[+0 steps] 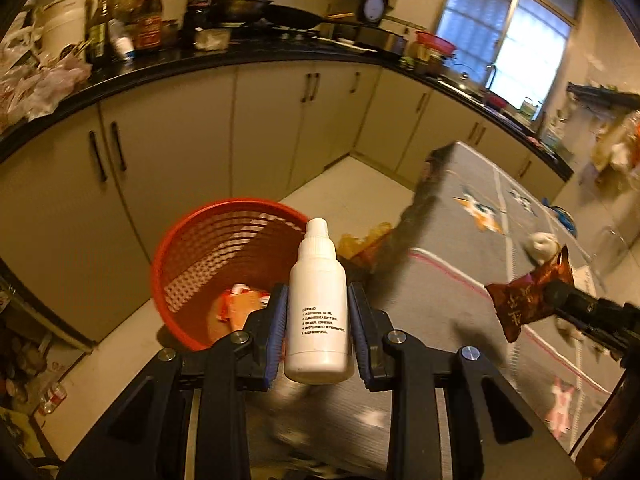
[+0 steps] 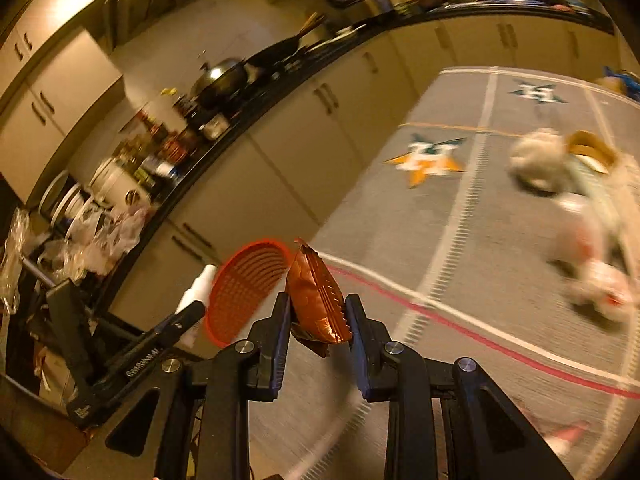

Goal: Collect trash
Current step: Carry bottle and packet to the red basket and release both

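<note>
cream cabinets (image 1: 192, 128) | black countertop (image 1: 224, 58) | bright window (image 1: 508, 36) | pale floor (image 1: 352, 184)

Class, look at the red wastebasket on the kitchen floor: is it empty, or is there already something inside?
Not empty. The left wrist view looks into the red wastebasket, and orange-and-white packaging lies at its bottom.

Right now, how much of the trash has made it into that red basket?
Some is in: orange-and-white wrappers lie at the bottom of the red mesh basket. In hand, the left hand-held gripper clamps a white plastic bottle, and the right hand-held gripper clamps a brown snack packet; neither is over the basket yet. Left: crumpled white paper on the grey tablecloth.
</note>
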A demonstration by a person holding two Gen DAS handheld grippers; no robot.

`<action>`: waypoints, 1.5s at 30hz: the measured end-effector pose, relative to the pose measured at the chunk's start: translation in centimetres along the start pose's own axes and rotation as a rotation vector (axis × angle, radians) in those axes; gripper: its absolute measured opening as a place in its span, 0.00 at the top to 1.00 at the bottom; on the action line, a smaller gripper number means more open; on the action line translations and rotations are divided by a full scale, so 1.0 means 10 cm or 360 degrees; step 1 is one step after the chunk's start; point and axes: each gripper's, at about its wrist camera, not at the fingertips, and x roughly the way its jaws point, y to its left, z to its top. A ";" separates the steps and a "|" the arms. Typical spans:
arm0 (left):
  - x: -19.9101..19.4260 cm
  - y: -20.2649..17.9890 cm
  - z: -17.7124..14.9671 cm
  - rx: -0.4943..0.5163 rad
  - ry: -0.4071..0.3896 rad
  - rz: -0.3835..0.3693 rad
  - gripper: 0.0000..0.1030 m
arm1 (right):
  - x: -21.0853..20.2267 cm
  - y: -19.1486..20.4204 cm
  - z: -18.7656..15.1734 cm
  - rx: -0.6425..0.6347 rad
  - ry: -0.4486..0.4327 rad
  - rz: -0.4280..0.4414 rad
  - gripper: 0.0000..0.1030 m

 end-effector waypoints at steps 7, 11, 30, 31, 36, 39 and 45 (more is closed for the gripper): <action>0.29 0.37 0.11 -0.0031 0.0021 0.0071 0.72 | 0.80 0.50 0.23 -0.0121 0.0108 0.0062 0.71; 0.49 0.51 0.14 -0.0046 0.0081 0.0086 0.72 | 1.32 0.68 0.30 -0.0153 0.0217 0.0066 0.70; 0.86 1.16 0.55 -0.0086 -0.0004 0.0350 0.27 | 1.11 0.41 0.21 -0.0116 0.0167 -0.0038 0.41; 0.96 1.20 0.58 -0.0068 0.0017 0.0386 0.27 | 0.99 0.37 0.18 -0.0120 0.0145 -0.0045 0.41; 1.52 1.30 0.54 -0.0024 0.0302 0.0318 0.51 | 0.57 0.22 0.06 -0.0110 0.0061 -0.0099 0.41; 1.54 1.24 0.49 -0.0005 0.0306 0.0421 0.61 | 0.35 0.11 0.00 -0.0087 0.0019 -0.0140 0.41; 1.36 1.13 0.39 -0.0016 0.0359 0.0332 0.82 | 0.11 -0.10 -0.07 -0.0009 -0.0018 -0.0160 0.41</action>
